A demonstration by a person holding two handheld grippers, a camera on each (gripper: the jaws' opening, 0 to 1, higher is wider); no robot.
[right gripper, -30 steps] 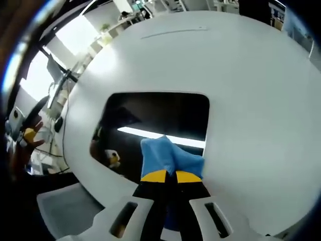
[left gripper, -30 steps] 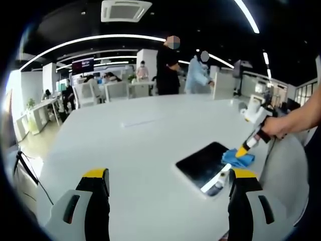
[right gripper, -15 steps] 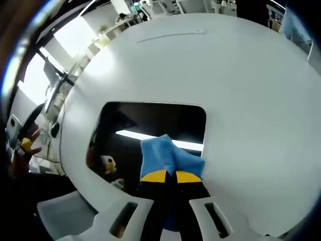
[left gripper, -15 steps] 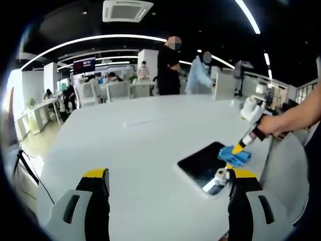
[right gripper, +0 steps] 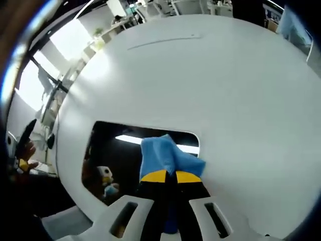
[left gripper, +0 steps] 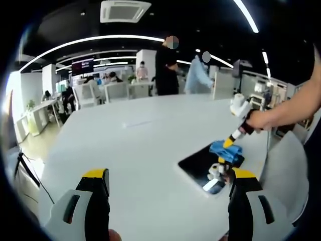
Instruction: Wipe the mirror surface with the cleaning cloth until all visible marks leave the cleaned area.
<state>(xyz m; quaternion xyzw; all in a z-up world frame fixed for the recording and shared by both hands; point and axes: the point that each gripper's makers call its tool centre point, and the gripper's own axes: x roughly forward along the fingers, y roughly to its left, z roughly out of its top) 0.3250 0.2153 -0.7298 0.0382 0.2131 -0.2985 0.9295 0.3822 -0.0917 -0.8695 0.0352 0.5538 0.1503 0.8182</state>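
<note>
right gripper (right gripper: pixel 165 175) jaws pinching blue cleaning cloth (right gripper: pixel 163 155), pressing it flat on mirror (right gripper: pixel 120 160) to wipe | left gripper (left gripper: pixel 168 175) jaws spread, idle above white surface (left gripper: pixel 125 150)

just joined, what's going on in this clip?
A person is wiping a mirror that lies flat on a white table. The right gripper is shut on a blue cloth and presses it onto the mirror near its far edge. The left gripper hangs open over the table, holding nothing. No marks can be made out on the dark glass.
</note>
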